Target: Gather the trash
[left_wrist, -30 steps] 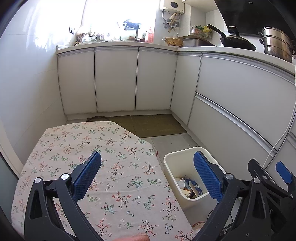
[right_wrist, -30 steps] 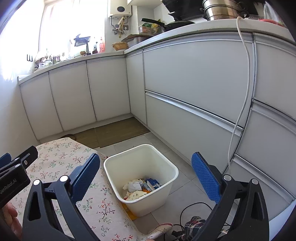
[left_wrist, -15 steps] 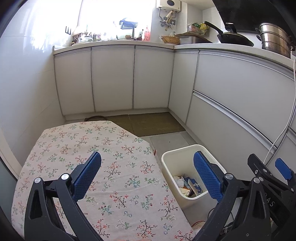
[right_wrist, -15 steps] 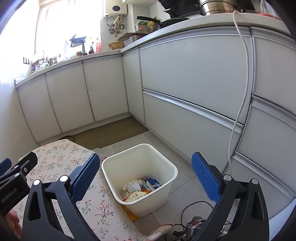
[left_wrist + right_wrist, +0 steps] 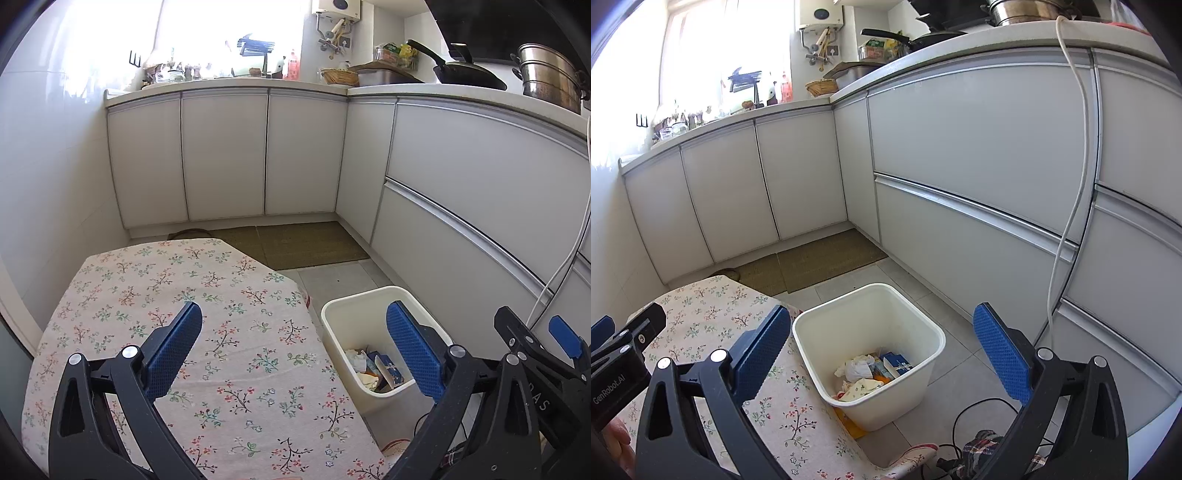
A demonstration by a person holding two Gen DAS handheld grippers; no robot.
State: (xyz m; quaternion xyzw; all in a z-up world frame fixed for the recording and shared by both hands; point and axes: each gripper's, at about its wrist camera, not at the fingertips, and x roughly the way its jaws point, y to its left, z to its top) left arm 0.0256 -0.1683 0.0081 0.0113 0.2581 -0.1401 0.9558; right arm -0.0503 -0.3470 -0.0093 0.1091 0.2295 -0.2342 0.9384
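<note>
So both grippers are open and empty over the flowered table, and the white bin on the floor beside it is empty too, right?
Not quite. The white bin is not empty: the right wrist view shows crumpled paper and a blue carton at its bottom. The rest holds: the left gripper and right gripper are open and empty, by the flowered table.

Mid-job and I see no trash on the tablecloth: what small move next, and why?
Probably pan both grippers to look for leftovers elsewhere. The left gripper and right gripper are open and empty, the floral tablecloth shows no litter, and the white bin already holds scraps.
</note>
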